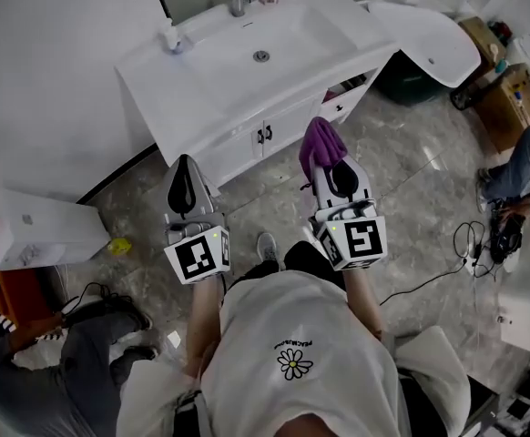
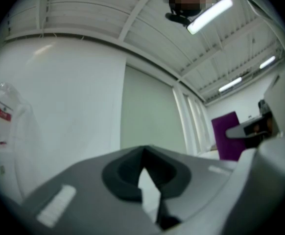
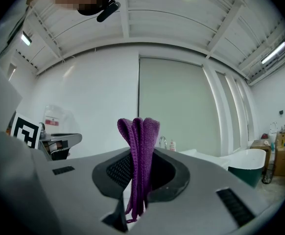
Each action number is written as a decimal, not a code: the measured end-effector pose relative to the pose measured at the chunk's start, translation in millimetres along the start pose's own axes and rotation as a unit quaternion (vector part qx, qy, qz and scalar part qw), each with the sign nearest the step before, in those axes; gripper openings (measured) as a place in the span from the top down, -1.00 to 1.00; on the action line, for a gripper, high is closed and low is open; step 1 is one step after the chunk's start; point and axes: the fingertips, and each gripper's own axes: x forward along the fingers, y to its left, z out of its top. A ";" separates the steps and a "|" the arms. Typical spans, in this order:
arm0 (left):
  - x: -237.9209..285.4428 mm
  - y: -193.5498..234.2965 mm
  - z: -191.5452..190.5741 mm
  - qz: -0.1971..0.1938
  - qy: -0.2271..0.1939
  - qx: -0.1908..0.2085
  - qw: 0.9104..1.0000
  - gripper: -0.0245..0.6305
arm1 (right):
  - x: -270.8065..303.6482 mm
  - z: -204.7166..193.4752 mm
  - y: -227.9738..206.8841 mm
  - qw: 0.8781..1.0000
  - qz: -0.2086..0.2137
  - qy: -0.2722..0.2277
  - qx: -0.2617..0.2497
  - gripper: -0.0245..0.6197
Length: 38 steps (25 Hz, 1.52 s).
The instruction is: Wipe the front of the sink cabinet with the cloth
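Two clenched grippers to note: right gripper (image 1: 327, 164) pinched on the folded purple knitted cloth (image 1: 321, 142), held short of the white sink cabinet (image 1: 238, 148) at 12 o'clock in the head view; left gripper (image 1: 185, 164) closed on nothing, at 9 o'clock of the right. Treat the cloth as light, soft and limp, likely to bunch or slip under pressure; grip across the stacked folds near mid-length, leaving a free pad beyond the tips for wiping. Cannot confirm the cabinet front in either gripper view, nor how much cloth hangs below the jaws; its face foreshortened in the head view.
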 end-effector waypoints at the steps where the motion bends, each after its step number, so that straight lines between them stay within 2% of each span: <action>1: 1.5 3.2 -1.9 0.006 0.002 0.000 1.000 0.91 | 5.6 0.4 0.7 1.000 0.005 0.000 -0.001 0.75; 8: -0.2 23.2 -9.1 0.072 0.011 -0.001 0.997 0.91 | 34.7 4.8 2.3 0.999 0.053 -0.008 -0.001 0.75; 20: -15.9 17.2 -7.1 0.148 0.031 0.020 0.988 0.91 | 39.1 7.3 -7.2 0.993 0.120 -0.017 0.008 0.75; 23: -23.8 21.2 -10.9 0.172 0.033 0.016 0.984 0.91 | 40.9 6.9 -6.8 0.987 0.157 -0.030 0.019 0.75; 26: -20.2 19.9 -16.5 0.176 0.030 0.014 0.984 0.91 | 49.5 5.8 -4.9 0.983 0.180 -0.042 0.012 0.75; 32: -23.7 18.1 -20.2 0.155 0.036 0.016 0.987 0.91 | 46.0 -2.2 14.1 0.982 0.185 -0.032 0.011 0.75; 38: -21.2 21.8 -32.4 0.150 0.034 0.024 0.988 0.91 | 51.1 -29.6 28.0 0.983 0.179 -0.021 0.026 0.75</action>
